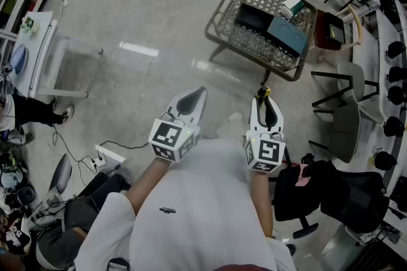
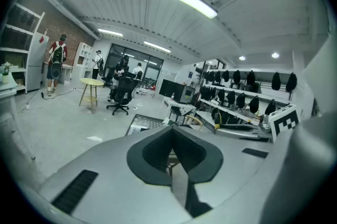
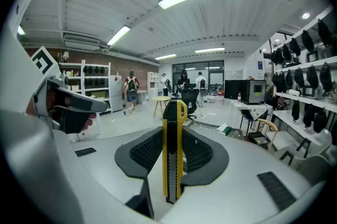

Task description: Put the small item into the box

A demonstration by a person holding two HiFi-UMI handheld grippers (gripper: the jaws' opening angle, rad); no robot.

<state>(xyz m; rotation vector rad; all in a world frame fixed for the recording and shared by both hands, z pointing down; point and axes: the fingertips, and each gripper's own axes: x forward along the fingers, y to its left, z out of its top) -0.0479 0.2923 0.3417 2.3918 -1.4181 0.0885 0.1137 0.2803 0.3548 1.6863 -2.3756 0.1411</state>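
Observation:
My right gripper [image 1: 266, 98] is shut on a yellow-and-black utility knife [image 3: 172, 165], which stands upright between the pads; its yellow tip [image 1: 263, 93] sticks out past the jaws in the head view. My left gripper [image 1: 198, 93] is shut with nothing in it, and in the left gripper view [image 2: 171, 131] its jaws meet. Both are held level side by side at waist height. Ahead on the floor stands a wire basket [image 1: 220, 14] holding a black box [image 1: 253, 16], a teal box [image 1: 289, 34] and a small white-green carton [image 1: 292, 6].
A black office chair [image 1: 331, 193] stands close at my right. Benches and stools [image 1: 356, 95] line the right side. A white shelf unit [image 1: 38, 47] is at the left, and a power strip with cables [image 1: 102, 158] lies on the floor. People stand far off [image 3: 130, 89].

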